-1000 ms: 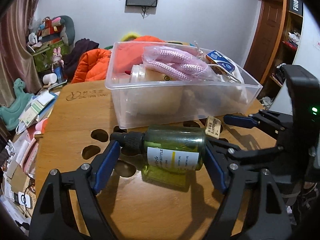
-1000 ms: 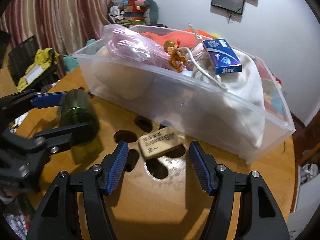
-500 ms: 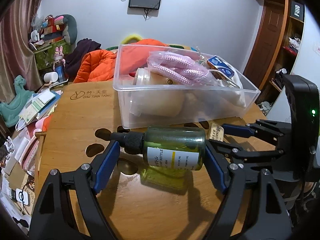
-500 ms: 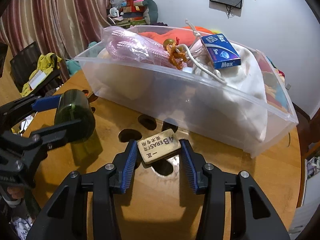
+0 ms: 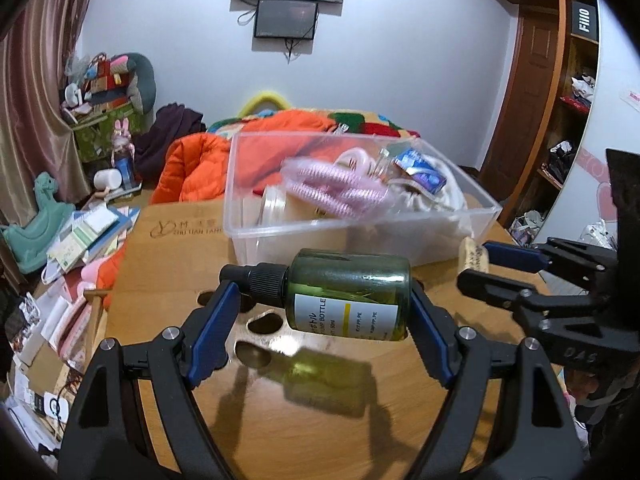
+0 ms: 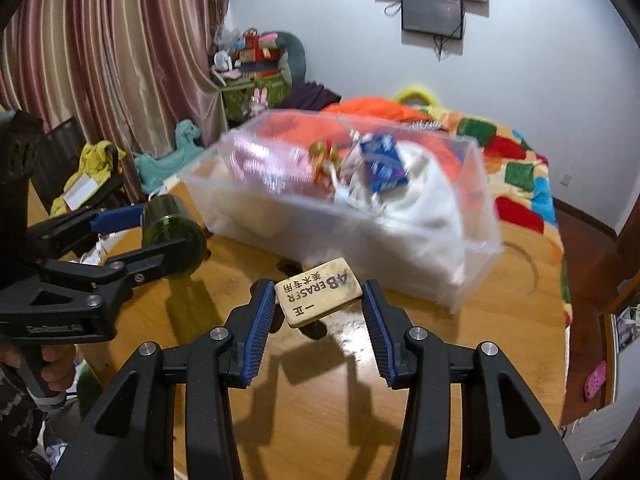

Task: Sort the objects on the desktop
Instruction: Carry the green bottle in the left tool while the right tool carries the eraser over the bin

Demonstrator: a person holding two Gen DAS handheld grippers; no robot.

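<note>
Holding the green bottle (image 5: 348, 294) end to end above the desk (image 5: 320, 420), your left gripper (image 5: 320, 320) needs level carriage over the clear bin (image 5: 256, 236). Your right gripper (image 6: 318, 318) clamps the eraser (image 6: 318, 298); clear the near wall before releasing.

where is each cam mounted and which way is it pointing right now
Left wrist: sits on the left gripper, looking forward along its fingers at the green pump bottle clamped end to end above the wooden table, the clear storage bin behind; the right gripper enters from the right.
Right wrist: sits on the right gripper, looking at the 4B eraser between its pads; the left gripper enters from the left, a hand under it.
Shared: bottle, eraser, bin, table, wall screen.
</note>
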